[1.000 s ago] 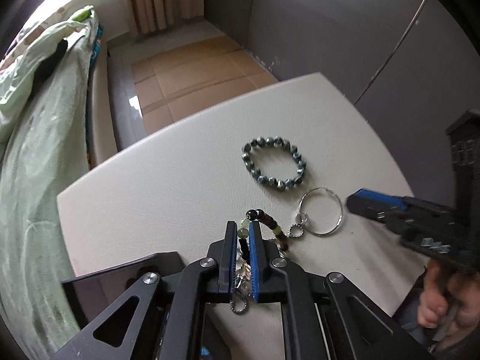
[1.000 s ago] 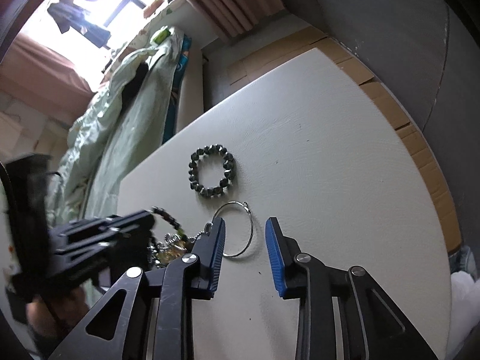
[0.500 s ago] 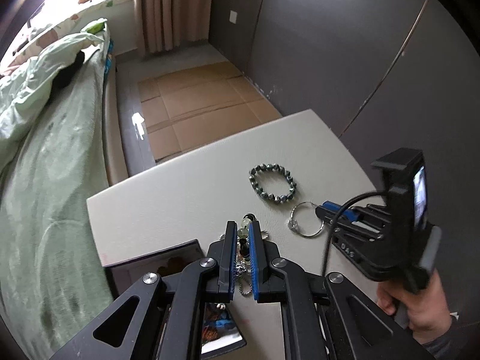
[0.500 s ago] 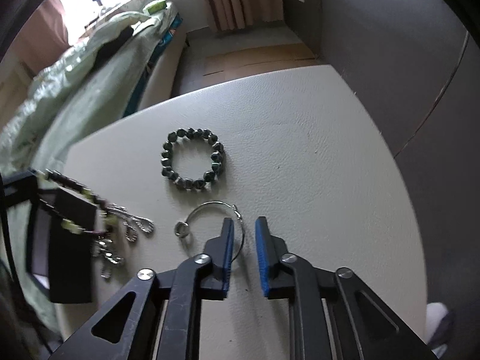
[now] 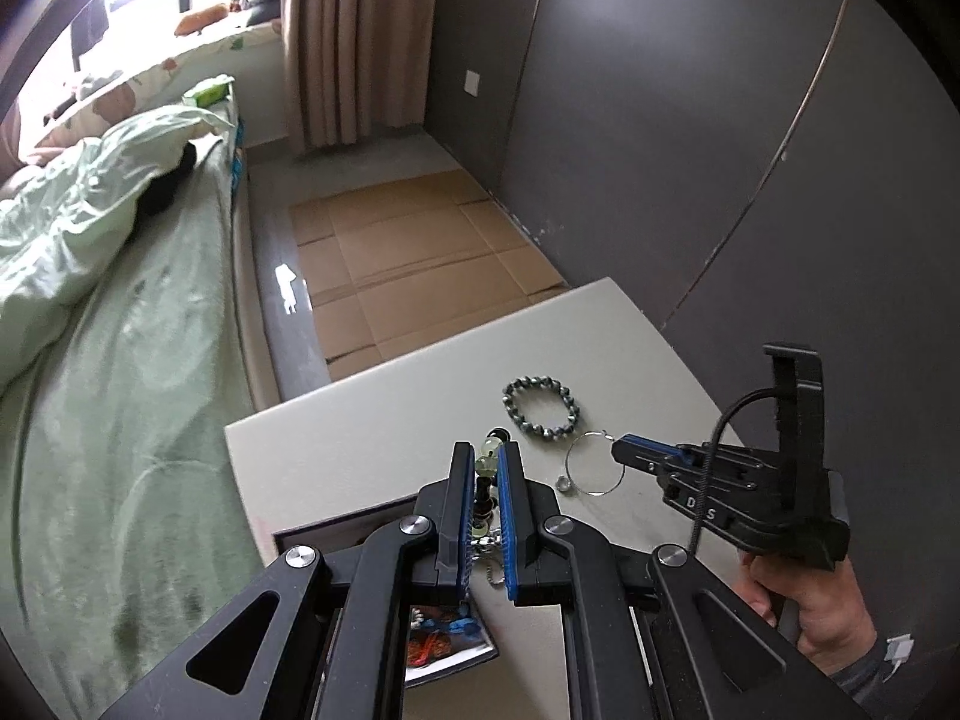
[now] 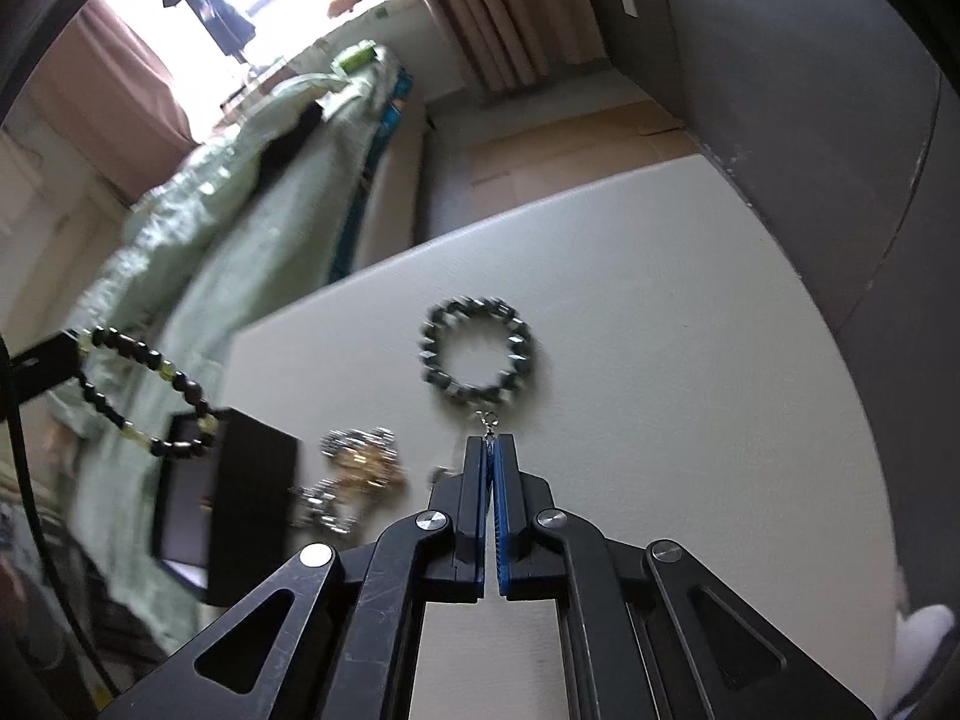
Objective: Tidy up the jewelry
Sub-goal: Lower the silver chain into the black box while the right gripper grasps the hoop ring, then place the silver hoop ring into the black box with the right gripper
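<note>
My left gripper (image 5: 483,457) is shut on a dark and pale-green beaded bracelet (image 5: 487,468) and holds it above the white table (image 5: 372,420); the bracelet hangs in the air in the right wrist view (image 6: 144,390). My right gripper (image 6: 492,443) is shut on a thin silver hoop (image 5: 591,463), whose clasp (image 6: 489,420) pokes out past the tips. A grey beaded bracelet (image 5: 540,408) lies flat just beyond it, also in the right wrist view (image 6: 477,360). A silver and gold chain pile (image 6: 354,474) lies on the table to the left.
A black jewelry box (image 6: 240,498) stands open at the table's left edge, below my left gripper (image 5: 336,531). A bed with green bedding (image 5: 108,312) runs along the left. Cardboard sheets (image 5: 408,252) cover the floor beyond the table. A grey wall (image 5: 720,150) stands on the right.
My left gripper lifted the dark beaded bracelet well above the table, leaving the chain pile behind. My right gripper closed from open onto the silver hoop.
</note>
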A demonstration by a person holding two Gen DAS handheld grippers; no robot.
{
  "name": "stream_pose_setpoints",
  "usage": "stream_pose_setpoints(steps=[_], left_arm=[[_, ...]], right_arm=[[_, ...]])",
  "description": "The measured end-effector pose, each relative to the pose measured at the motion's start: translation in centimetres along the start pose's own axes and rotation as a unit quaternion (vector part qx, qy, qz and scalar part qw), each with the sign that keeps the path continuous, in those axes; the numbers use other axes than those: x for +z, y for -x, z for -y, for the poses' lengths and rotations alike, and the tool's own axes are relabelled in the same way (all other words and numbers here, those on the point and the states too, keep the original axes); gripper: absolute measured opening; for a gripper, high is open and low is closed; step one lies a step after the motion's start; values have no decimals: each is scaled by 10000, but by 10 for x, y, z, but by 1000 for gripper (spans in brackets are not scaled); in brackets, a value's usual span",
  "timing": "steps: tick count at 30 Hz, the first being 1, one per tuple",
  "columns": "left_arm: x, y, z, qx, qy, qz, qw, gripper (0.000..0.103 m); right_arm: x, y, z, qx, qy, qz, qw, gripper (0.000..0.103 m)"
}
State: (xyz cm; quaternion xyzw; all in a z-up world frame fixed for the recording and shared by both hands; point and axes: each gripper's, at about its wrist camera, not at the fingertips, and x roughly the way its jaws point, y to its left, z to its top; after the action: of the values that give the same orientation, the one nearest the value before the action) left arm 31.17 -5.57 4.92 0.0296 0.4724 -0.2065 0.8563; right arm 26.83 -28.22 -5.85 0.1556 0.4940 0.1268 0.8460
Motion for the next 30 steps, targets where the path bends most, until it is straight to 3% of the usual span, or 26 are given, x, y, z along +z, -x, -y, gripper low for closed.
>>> stream_pose_setpoints(steps=[9,18,20,22,24,30], left_arm=[[-13,15,-17,215,57,-3,9998,8],[-34,7,-41,557,254,-267,9978,9],[-39,8,-48,582,344,-353,9971,19],[-43,12,-55,614,440,-328,9966,52],[-46,21,-61,713,509,-193,9960,64],[-53,41,-78,876,700,-104,9936,64]], right_arm=[[5,14,-30,781,-30,463,9959,4],[2,7,-70,1503,96,496,9873,4],[-1,5,-79,1637,132,479,9853,4],[-3,2,-88,1758,170,431,9833,4],[-6,-4,-99,1860,225,361,9816,4],[-12,-18,-126,2145,318,184,9760,4]])
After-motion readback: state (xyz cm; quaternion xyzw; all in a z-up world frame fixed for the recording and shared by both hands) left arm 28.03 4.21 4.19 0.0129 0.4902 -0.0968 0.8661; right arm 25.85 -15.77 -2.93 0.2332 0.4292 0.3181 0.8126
